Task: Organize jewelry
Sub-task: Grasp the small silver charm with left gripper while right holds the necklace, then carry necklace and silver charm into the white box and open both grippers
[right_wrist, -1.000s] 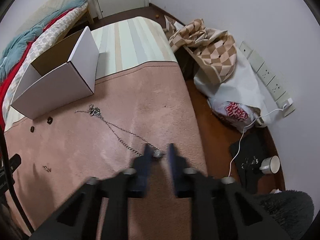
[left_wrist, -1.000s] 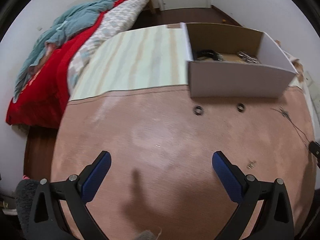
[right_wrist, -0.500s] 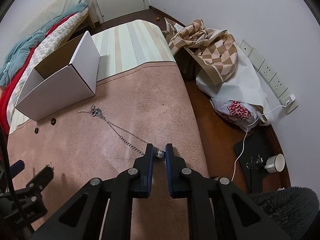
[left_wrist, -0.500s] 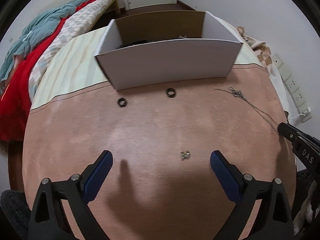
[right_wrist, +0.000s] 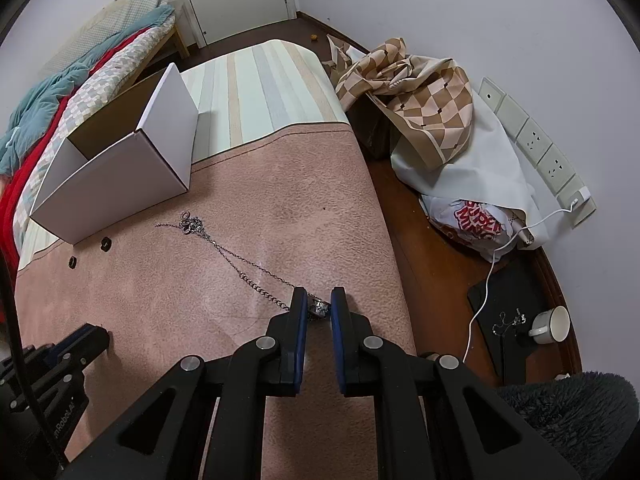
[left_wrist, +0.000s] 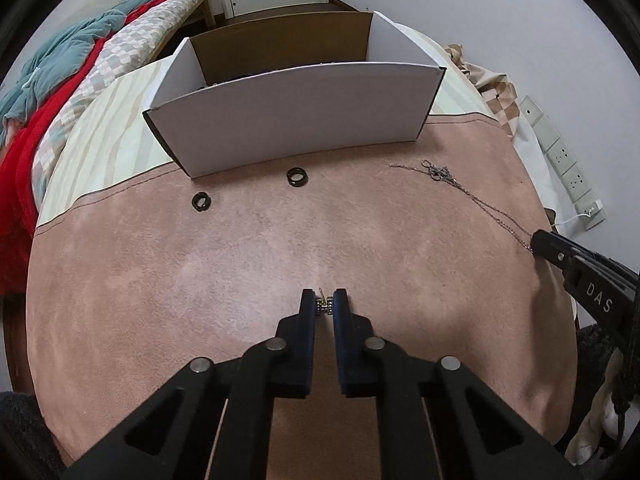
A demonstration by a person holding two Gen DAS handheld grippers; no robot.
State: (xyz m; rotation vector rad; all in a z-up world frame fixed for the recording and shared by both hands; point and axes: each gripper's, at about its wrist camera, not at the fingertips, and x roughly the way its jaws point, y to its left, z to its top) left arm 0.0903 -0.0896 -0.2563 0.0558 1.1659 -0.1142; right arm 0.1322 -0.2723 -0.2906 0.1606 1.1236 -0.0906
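Left wrist view: our left gripper point(left_wrist: 324, 305) pinched an earring point(left_wrist: 324, 305); right gripper point(right_wrist: 319, 307) clamped the necklace point(right_wrist: 256, 268) pendant; two rings point(left_wrist: 296, 176) ahead awaited the box point(left_wrist: 296, 120).

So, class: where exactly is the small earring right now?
In the left wrist view, the earring sits low and central on the pink mat, pinched in the left claw, nearer than both black rings.

Silver necklace point(right_wrist: 240, 264) stretched on pink mat; two black rings point(left_wrist: 297, 177) beside white box point(left_wrist: 296, 116).
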